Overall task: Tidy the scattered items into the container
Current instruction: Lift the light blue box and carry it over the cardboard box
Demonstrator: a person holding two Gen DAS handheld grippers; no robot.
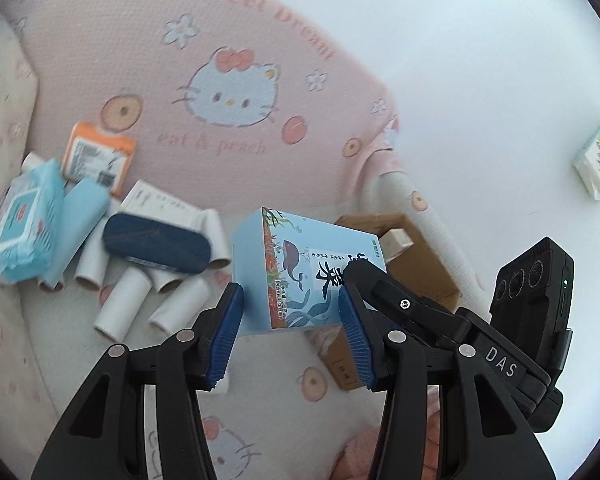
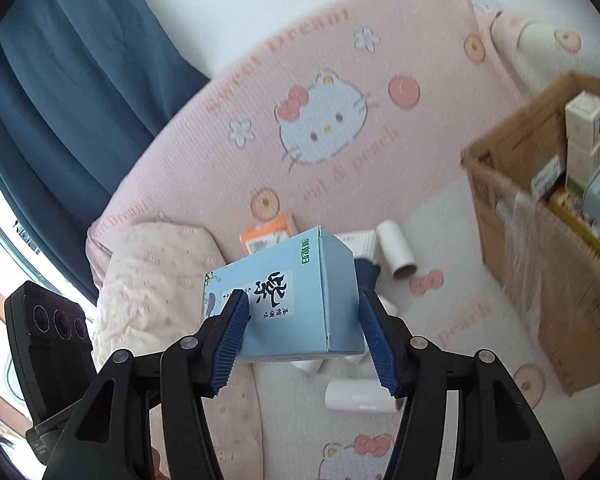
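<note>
Both claws pinch one light blue box (image 1: 300, 272) together, held up off the bedding: the left gripper (image 1: 290, 330) and the right gripper (image 2: 306, 342) each stand about half spread, blue pads pressed on opposite faces. To the left claw's left lie about seven white paper tubes (image 1: 122, 304), one dark blue case (image 1: 156, 242), one wipes pack (image 1: 20, 220) and one orange packet (image 1: 98, 156). The one cardboard container (image 2: 540, 248), already holding several boxes, stands to the right claw's right.
</note>
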